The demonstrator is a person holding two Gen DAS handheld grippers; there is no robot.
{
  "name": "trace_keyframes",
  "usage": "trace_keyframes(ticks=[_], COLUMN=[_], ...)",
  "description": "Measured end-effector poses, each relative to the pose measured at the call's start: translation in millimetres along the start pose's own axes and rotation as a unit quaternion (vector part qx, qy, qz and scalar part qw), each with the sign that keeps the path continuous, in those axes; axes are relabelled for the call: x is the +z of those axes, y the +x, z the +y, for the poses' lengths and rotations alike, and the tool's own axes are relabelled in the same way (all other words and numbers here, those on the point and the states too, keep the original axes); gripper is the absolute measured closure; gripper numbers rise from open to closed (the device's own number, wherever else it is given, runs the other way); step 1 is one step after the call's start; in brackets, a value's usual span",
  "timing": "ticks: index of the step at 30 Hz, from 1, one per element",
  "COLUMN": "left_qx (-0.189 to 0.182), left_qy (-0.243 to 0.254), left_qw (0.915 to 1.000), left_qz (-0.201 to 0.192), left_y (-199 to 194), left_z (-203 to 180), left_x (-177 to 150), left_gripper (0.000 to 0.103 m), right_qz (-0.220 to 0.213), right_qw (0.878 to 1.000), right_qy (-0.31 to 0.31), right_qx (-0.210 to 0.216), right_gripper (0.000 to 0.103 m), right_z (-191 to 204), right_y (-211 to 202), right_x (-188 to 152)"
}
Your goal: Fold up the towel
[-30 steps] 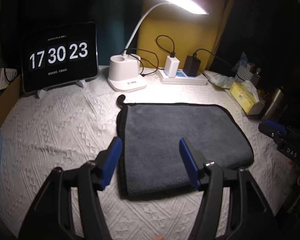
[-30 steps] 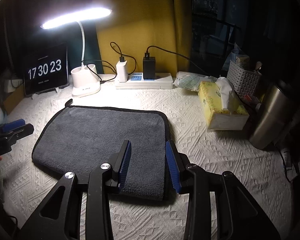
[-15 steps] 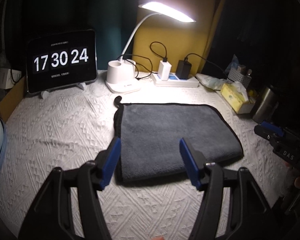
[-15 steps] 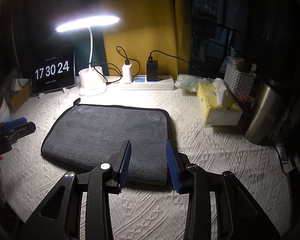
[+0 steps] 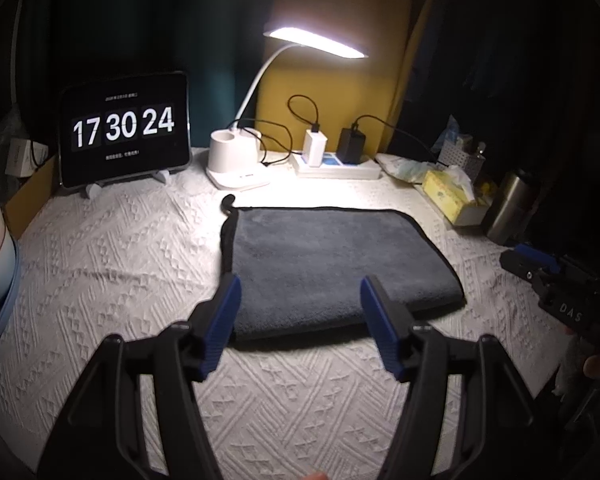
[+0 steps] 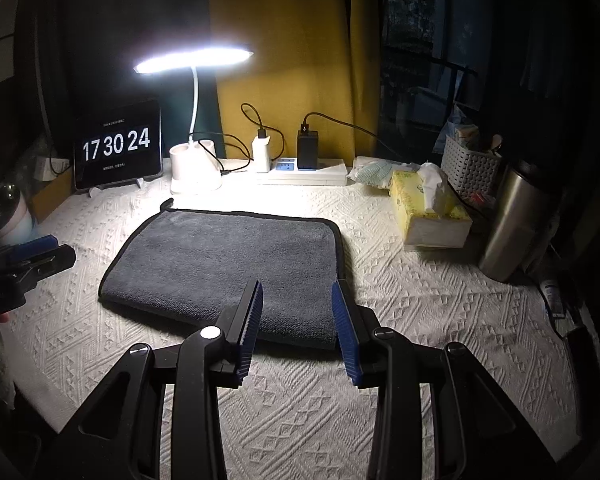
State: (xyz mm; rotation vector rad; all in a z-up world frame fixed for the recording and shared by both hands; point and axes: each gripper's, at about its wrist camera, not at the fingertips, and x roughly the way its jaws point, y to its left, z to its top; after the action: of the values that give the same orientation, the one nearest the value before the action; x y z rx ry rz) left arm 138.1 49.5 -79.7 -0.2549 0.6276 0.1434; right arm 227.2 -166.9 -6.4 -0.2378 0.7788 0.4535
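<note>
Soft, light, floppy towel (image 5: 332, 264); best pinched at near corners. Left gripper (image 5: 300, 300) wide, empty; right gripper (image 6: 296, 304) narrower, empty, before towel.

Both tongs are the same build: matte black plastic frames with triangular cutouts and ribbed blue pads on the fingers. The right gripper (image 6: 296, 320) has round silver screw heads along its linkage. Seen from the left gripper (image 5: 300, 320), the other one's black body carries white "DAS" lettering, bare fingertips (image 5: 598, 366) behind it.
</note>
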Motion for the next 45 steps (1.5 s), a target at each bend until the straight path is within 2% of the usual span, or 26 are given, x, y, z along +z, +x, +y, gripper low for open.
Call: trace_keyframes(ticks=[12, 17, 27, 45], left_qx=[-0.011, -0.015, -0.028, -0.047], left_qy=[-0.001, 0.002, 0.012, 0.03], left_qw=[0.9997, 0.9994, 0.9982, 0.9909], left_qz=[-0.021, -0.033, -0.053, -0.123], left_y=[-29, -42, -67, -131], left_z=[-5, -9, -17, -32], left_x=[-10, -14, -23, -35], left_gripper=[0.032, 0.025, 0.023, 0.023], right_qz=[-0.017, -0.025, -0.041, -0.084], right_qw=[1.0, 1.0, 0.999, 0.996], right_qy=[-0.006, -0.008, -0.011, -0.014], right_qx=[-0.002, -0.002, -0.005, -0.01], right_gripper=[0.065, 0.065, 0.065, 0.065], right_z=[10, 13, 19, 29], right_y=[-29, -41, -65, -123], right_x=[-10, -14, -21, -36])
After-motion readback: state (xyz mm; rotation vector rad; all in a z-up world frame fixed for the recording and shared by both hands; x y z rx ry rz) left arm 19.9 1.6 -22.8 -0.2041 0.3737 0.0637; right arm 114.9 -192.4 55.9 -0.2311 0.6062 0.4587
